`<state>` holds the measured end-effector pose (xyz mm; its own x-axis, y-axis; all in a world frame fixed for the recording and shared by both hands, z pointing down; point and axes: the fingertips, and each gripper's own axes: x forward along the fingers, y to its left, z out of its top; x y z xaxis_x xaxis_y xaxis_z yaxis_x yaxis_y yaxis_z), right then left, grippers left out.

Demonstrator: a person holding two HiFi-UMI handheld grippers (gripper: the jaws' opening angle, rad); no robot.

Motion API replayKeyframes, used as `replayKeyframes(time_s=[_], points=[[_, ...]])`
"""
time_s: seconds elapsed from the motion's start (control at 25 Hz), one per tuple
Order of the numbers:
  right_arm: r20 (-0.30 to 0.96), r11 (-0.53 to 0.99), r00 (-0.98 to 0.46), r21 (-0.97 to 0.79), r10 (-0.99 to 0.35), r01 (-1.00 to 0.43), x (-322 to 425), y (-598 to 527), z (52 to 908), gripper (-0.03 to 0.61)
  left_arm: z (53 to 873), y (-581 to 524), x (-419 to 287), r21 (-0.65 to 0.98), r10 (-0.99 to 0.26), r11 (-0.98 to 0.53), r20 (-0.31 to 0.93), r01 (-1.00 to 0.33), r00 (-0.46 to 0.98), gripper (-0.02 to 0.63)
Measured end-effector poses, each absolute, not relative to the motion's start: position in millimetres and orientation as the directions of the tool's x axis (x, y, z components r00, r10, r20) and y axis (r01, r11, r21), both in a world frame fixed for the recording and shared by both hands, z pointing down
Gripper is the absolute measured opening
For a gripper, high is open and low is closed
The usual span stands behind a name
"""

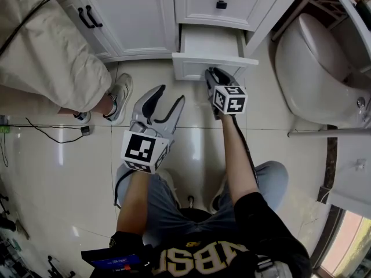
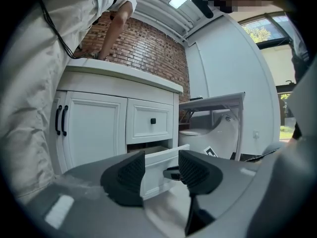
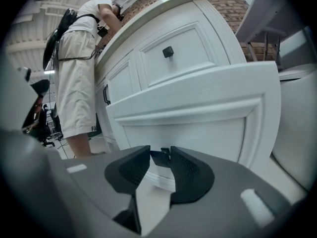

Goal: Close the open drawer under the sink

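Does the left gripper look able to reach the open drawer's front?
Probably yes: left gripper is open, empty, only bare floor between it and the drawer front; right gripper, shut on the knob, covers just the middle.

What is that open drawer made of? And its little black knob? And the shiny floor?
The open drawer looks like wood painted a smooth, dull white: its front has a raised frame. The knob, pinched by the right tool, is dark and small; it may be metal or plastic. The floor seems to be glossy cream tile, with thin joint lines and bright reflections.
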<state>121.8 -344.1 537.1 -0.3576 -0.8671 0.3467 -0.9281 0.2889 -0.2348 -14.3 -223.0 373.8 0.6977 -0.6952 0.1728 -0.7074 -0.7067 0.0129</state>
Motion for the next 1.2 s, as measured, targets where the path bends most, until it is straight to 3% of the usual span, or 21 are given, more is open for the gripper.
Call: replayKeyframes(time_s=[0.6, 0.92, 1.04, 1.2], points=[[0.296, 0.328, -0.380, -0.209, -0.876, -0.921, 140.0, -443.6, 533.2, 0.121, 396.1, -235.2, -30.6, -0.002, -0.710, -0.679, 0.256, -0.734, 0.656, 0.210], [0.274, 0.350, -0.384, -0.167, -0.882, -0.922, 153.4, -469.7, 520.6, 0.118, 391.5, -235.8, -28.1, -0.010, -0.675, -0.724, 0.215, -0.689, 0.706, 0.210], [0.192, 0.294, -0.349, -0.265, -0.917, -0.918, 157.9, -448.6, 495.3, 0.167, 391.0, -238.2, -31.7, -0.011, -0.679, -0.720, 0.217, -0.694, 0.701, 0.210], [0.220, 0.330, -0.367, -0.188, -0.904, -0.925, 139.0, -392.3, 470.4, 0.266, 383.4, -232.8, -23.9, -0.035, -0.679, -0.726, 0.200, -0.687, 0.707, 0.210]])
